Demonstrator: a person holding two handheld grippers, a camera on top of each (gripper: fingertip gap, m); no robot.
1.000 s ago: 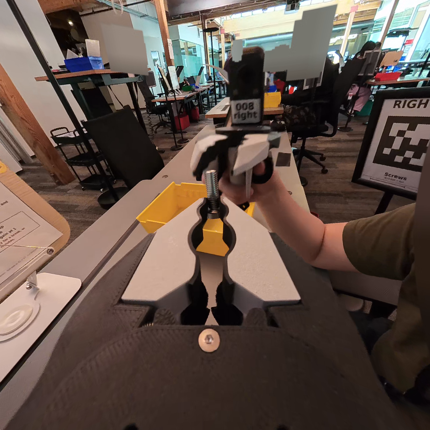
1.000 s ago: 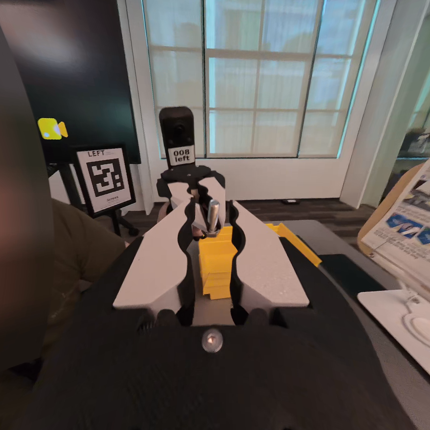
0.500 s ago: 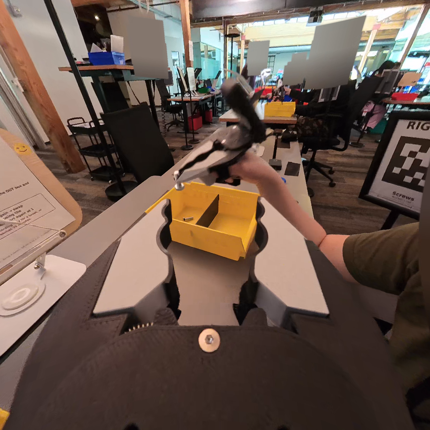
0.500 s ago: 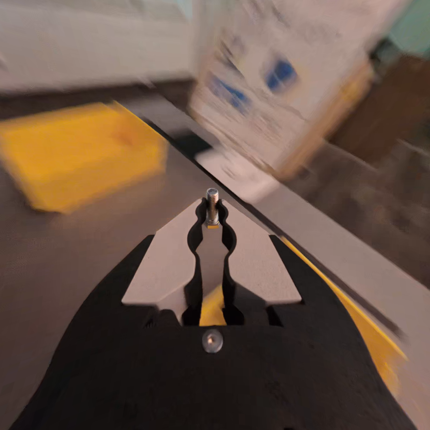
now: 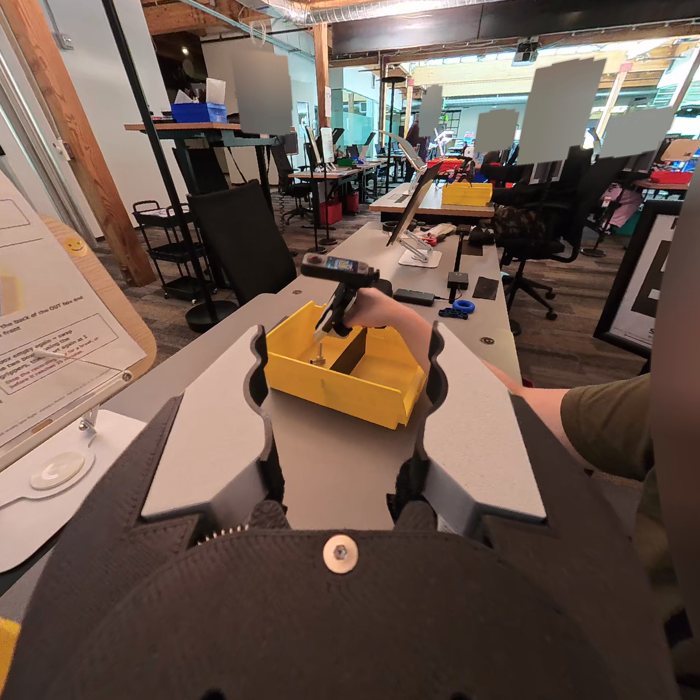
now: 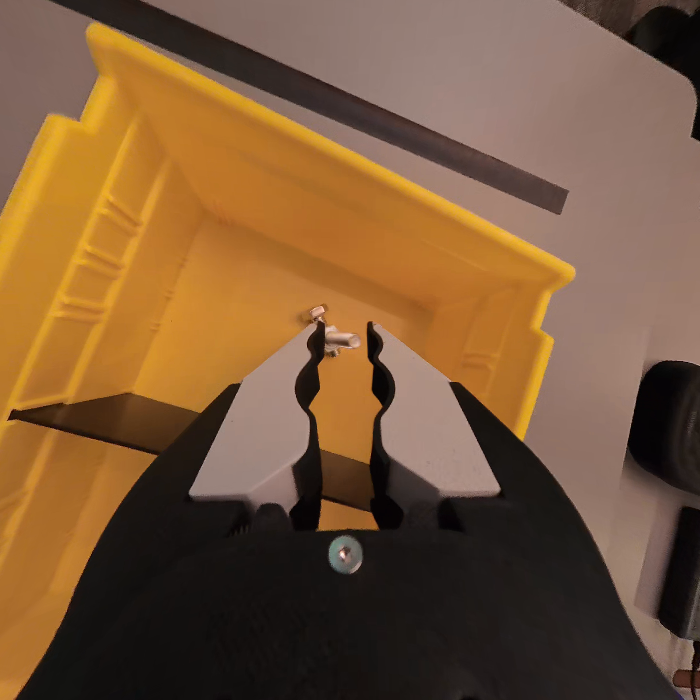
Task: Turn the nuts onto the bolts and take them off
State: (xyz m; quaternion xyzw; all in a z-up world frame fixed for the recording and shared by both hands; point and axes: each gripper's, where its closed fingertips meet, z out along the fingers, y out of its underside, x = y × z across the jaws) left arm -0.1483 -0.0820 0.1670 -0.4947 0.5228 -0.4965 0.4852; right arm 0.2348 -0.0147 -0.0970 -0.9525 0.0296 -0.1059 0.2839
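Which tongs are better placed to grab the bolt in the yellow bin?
Right. The right tongs are open right at the bolt inside the yellow bin; the left tongs are open but short of it.

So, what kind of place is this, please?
Probably an open-plan office or lab: rows of desks, office chairs, exposed ceiling beams, and a yellow parts bin on a grey worktable.

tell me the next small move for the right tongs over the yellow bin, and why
Probably lift the right tongs straight up and out of the yellow bin. Their jaws stand apart and the bolt sits on the bin floor at the tips, apparently released; the left tongs wait open, holding nothing.
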